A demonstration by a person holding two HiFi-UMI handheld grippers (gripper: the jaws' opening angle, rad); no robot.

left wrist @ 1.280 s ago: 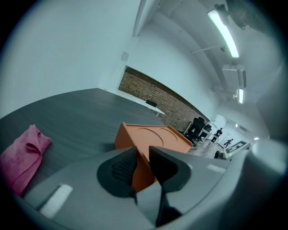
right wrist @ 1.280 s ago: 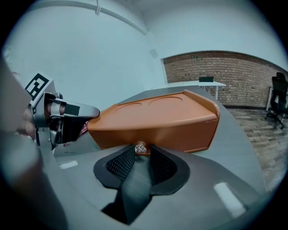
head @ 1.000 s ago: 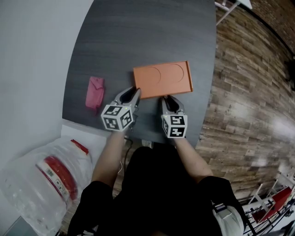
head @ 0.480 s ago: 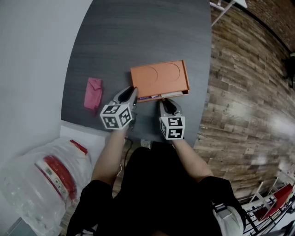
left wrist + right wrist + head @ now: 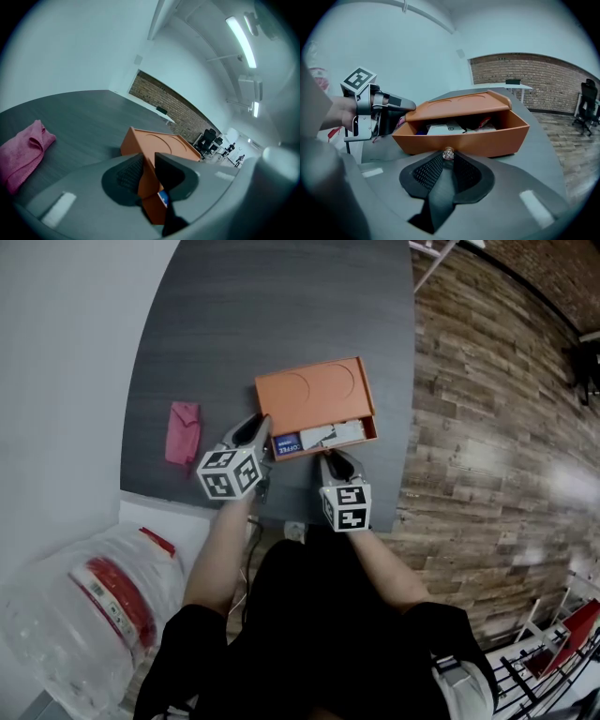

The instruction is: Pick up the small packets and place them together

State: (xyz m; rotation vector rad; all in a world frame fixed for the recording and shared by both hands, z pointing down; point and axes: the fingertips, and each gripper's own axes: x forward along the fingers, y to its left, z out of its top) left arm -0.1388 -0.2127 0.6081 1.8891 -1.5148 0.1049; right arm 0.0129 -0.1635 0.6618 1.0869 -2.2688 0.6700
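The left gripper (image 5: 147, 158) is clamping a corner of the orange box (image 5: 307, 390), bracing it on the desk (image 5: 262, 315). The right gripper (image 5: 449, 158), jaws just tightened, is pinching the knob (image 5: 448, 152) to pull the drawer (image 5: 492, 139). The small packets (image 5: 443, 127) are lying inside it.

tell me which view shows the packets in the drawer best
Right gripper view: it looks into the open drawer, packets clear. Head view shows them small from above. Left gripper view shows only a blue corner.

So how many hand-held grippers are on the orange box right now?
2. The left hand-held gripper clamps the near-left corner of the orange box; the right hand-held gripper grips the drawer knob.
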